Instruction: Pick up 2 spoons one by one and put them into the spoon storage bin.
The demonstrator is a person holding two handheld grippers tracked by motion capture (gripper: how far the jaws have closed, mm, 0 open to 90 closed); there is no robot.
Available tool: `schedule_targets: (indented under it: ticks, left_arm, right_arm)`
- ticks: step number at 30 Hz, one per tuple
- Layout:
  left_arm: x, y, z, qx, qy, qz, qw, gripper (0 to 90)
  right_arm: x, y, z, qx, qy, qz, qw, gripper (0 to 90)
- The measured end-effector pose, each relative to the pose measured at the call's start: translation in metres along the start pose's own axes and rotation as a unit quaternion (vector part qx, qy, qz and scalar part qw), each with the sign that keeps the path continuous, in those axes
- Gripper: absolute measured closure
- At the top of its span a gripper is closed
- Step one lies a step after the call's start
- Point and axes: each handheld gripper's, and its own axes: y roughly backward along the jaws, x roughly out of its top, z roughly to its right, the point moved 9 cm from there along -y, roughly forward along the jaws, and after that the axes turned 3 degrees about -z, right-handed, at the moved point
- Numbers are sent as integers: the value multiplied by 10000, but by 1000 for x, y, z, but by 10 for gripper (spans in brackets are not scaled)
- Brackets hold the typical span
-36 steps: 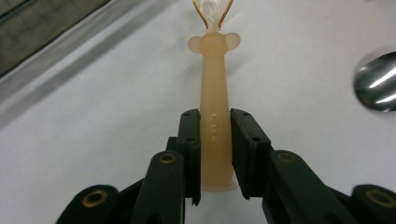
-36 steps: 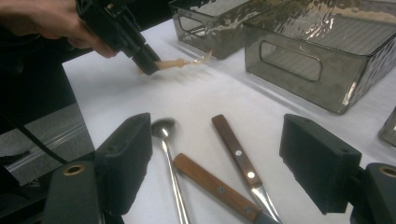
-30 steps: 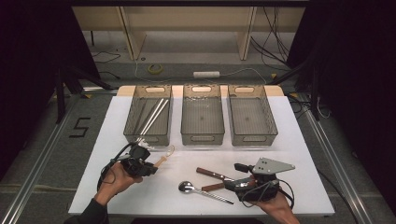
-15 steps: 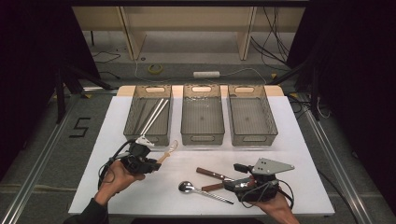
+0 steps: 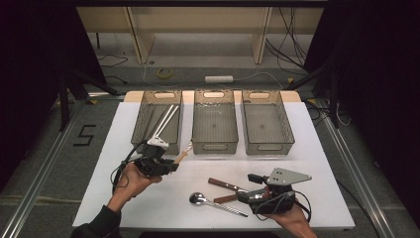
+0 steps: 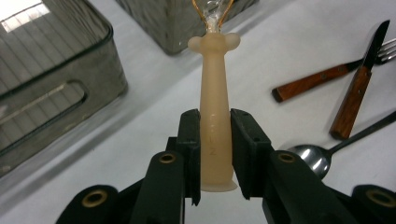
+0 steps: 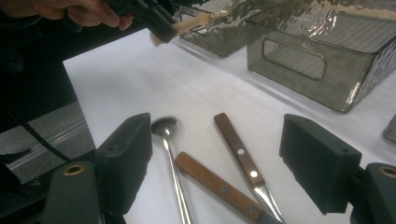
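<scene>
My left gripper [image 5: 171,166] [image 6: 215,135] is shut on the cream handle of a small wire whisk [image 5: 183,155] [image 6: 214,98], held above the white table and pointing at the gap between the left bin [image 5: 143,116] and the middle bin [image 5: 214,146]. My right gripper [image 5: 247,188] [image 7: 217,154] stands open and low over a metal spoon [image 5: 198,199] [image 7: 163,128], a wooden-handled knife [image 5: 220,183] [image 7: 238,149] and a wooden-handled fork [image 5: 225,199] [image 7: 210,179]. None of these is between its pads.
Three smoky see-through bins stand in a row at the back of the table; the right bin [image 5: 285,124] and the middle one hold nothing. Two long metal sticks [image 5: 166,119] lean in the left bin. The table's front edge [image 5: 213,229] lies close to both hands.
The left gripper has lifted the whisk off the table and carried it a little toward the bins. The right gripper has stayed where it was.
</scene>
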Motion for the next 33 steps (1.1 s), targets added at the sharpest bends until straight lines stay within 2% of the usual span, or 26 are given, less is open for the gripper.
schedule_targets:
  ticks: [5,8,12,14,21,27,31,33]
  left_arm:
    - [14,0,2,-6,-80,111,9999,737]
    - [25,-1,3,-65,-28,231,9997,737]
    - [38,-4,-1,-12,-35,299,9995,737]
    - [46,-5,-2,-76,42,383,9992,737]
    - [62,-13,-3,-127,77,388,9991,737]
    - [74,-15,-8,-96,48,433,9990,737]
    - [83,-16,-11,-91,130,512,9986,736]
    - [87,-17,-13,-63,105,519,9986,737]
  right_arm:
    - [0,0,1,-12,-21,13,10000,265]
    - [0,1,1,-25,-27,10,10000,264]
    - [0,1,1,-17,-13,28,10000,265]
    - [0,1,1,-13,-9,25,10000,265]
    - [0,2,1,-17,-17,32,10000,264]
    - [0,1,1,1,-18,28,10000,264]
    - [0,1,1,1,-25,33,10000,265]
    - [0,1,2,-9,-38,17,10000,265]
